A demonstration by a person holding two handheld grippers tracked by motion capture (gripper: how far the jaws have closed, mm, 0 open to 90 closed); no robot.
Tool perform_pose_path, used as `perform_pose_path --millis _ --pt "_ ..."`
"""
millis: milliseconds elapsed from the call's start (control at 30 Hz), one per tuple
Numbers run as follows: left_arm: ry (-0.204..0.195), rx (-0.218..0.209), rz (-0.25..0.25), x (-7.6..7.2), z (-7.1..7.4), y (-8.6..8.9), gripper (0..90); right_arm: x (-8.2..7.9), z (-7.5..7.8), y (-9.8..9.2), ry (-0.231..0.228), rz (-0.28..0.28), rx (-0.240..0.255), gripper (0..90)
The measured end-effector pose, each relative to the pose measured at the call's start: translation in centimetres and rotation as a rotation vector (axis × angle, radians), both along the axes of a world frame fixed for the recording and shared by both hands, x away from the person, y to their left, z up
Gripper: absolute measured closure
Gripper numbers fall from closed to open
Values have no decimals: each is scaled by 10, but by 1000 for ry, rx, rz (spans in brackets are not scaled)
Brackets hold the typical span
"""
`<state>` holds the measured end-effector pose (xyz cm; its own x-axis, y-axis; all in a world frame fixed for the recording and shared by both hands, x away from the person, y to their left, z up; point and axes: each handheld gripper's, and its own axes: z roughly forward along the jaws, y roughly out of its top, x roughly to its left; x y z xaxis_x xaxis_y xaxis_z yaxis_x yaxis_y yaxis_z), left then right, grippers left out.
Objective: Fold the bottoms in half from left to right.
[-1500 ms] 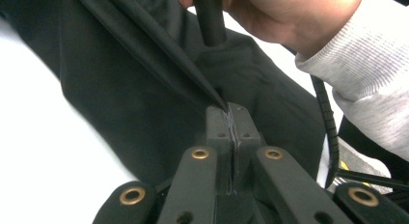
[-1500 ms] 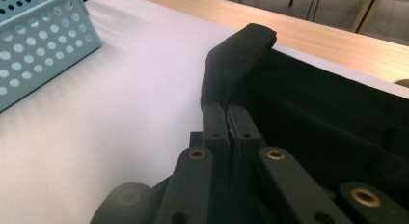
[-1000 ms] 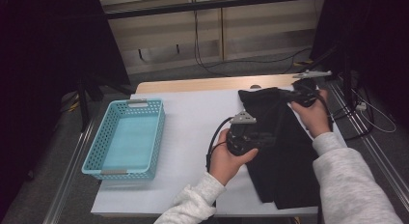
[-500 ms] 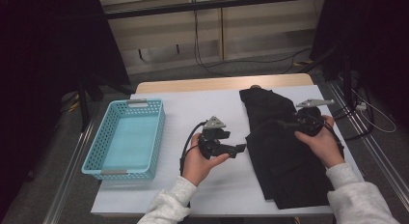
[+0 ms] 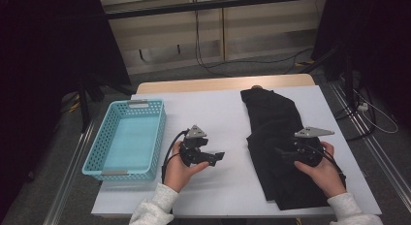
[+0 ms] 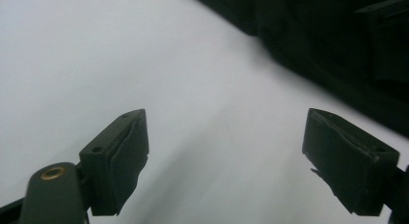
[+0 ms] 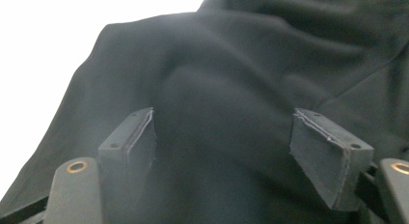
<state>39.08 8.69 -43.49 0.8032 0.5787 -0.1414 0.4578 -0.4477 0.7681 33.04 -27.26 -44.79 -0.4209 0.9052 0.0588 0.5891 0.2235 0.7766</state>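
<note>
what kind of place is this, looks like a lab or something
Probably a lab or recording workspace rather than a home. A white-topped table stands between dark curtains, loose cables trail over the floor behind it, and the only things laid out are a black garment and a blue basket.

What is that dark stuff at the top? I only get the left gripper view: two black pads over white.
Observer: A black cloth garment, laid lengthwise on the white table, right of your left gripper, whose empty jaws have just been opening.
Operator: Is it held?
Observer: No. The right gripper is above it; its jaws have just been opening, pinching nothing.
Operator: Anything else?
Observer: An empty light blue plastic basket at the table's left.
</note>
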Motion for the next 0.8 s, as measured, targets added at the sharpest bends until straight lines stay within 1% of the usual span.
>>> perform_pose_path --millis 33,100,167,233,267,300,400,433,500,600,633,667,700,733,800 --pt "-1 0 5 0 -1 2 161 -2 0 1 -5 5 -5 224" --pt "5 9 7 1 -2 5 158 -6 0 2 -9 11 2 218" --pt "12 4 10 2 -3 7 150 -11 -1 2 -9 17 9 219" --pt "11 13 7 2 -4 9 144 -16 -2 1 -7 21 2 230" --pt "12 9 12 2 -5 10 143 -17 -2 0 -9 18 2 243" --pt "17 9 11 2 -5 10 141 -20 -2 -1 -12 15 -3 274" --pt "16 14 7 2 -7 10 141 -27 -2 -5 -14 14 -19 313" --pt "14 16 4 2 -7 10 141 -30 -2 -6 -15 18 -19 339" --pt "15 15 7 3 -7 10 140 -37 -1 -8 -11 25 -10 363" --pt "15 9 13 4 -6 9 140 -45 -1 -9 -16 23 -3 411" --pt "14 11 11 4 -6 9 141 -47 0 -10 -24 30 -1 426" --pt "9 15 10 3 -6 9 141 -49 2 -10 -20 35 4 430" --pt "8 19 7 3 -6 8 141 -52 3 -10 -26 40 6 434" --pt "9 16 8 3 -6 7 141 -54 4 -9 -31 46 10 438" --pt "11 19 9 3 -6 7 141 -59 4 -3 -30 76 23 440"
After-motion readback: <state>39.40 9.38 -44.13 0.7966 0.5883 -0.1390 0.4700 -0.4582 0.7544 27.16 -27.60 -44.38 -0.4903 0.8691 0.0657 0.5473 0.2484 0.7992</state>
